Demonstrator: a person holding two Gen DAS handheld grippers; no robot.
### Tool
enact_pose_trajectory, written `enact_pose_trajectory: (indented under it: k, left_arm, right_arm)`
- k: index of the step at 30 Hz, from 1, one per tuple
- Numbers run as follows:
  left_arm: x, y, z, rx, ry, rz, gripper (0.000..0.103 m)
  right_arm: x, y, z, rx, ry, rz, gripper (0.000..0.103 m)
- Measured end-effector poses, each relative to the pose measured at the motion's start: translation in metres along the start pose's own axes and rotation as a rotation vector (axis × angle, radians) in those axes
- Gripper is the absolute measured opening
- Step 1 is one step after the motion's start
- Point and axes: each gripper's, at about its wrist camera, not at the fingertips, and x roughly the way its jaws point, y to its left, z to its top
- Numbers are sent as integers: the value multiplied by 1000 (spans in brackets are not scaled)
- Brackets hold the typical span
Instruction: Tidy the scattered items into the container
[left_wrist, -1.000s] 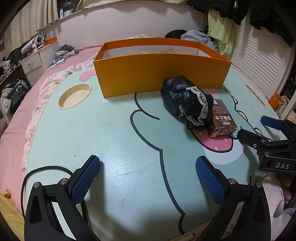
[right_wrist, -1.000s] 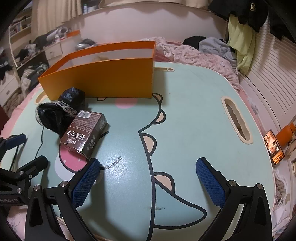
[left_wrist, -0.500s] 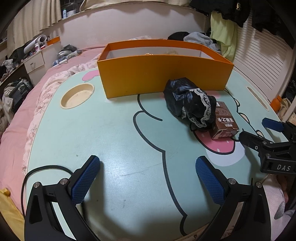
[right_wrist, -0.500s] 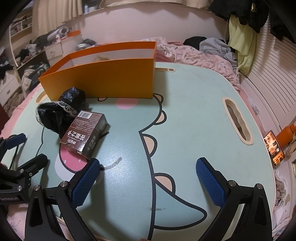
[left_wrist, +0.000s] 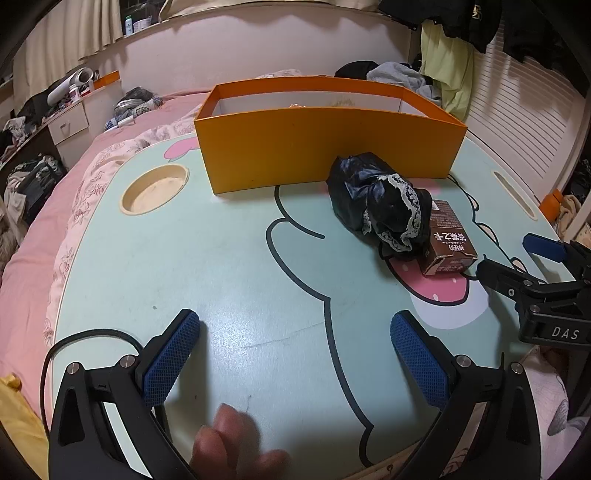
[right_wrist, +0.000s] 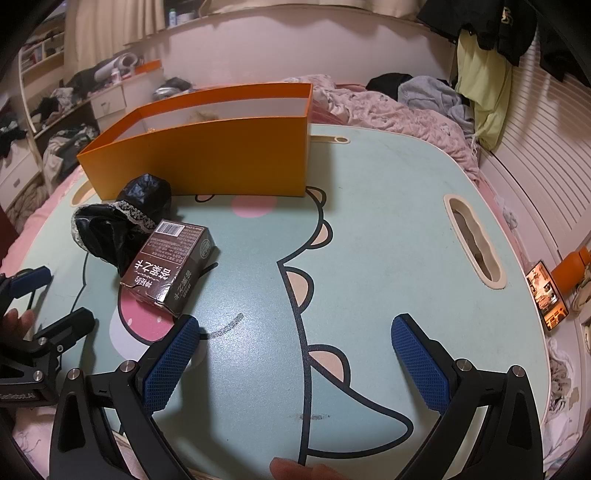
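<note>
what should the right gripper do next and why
Probably ease the right gripper forward and to its left toward the brown carton. Its fingers are open and empty, the carton lies just ahead of the left finger, leaning on the black lace-trimmed bundle, and both are still outside the orange box.

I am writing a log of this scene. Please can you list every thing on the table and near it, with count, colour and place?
box: 1, orange, open top, far side of table
cloth bundle: 1, black with pale lace, in front of box
carton: 1, brown, lying beside the bundle, touching it
table: 1, pale green with cartoon print, on pink bedding
phone: 1, screen lit, right of table
left tool: 1, black with blue pads, open, empty
right tool: 1, same colours, open, empty
</note>
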Motion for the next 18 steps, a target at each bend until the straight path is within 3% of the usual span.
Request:
enact_pose_trajectory:
  k: [18]
  left_arm:
    - [1, 0, 1, 5, 30, -4, 103]
  right_arm:
    - [0, 0, 0, 0, -1, 0, 103]
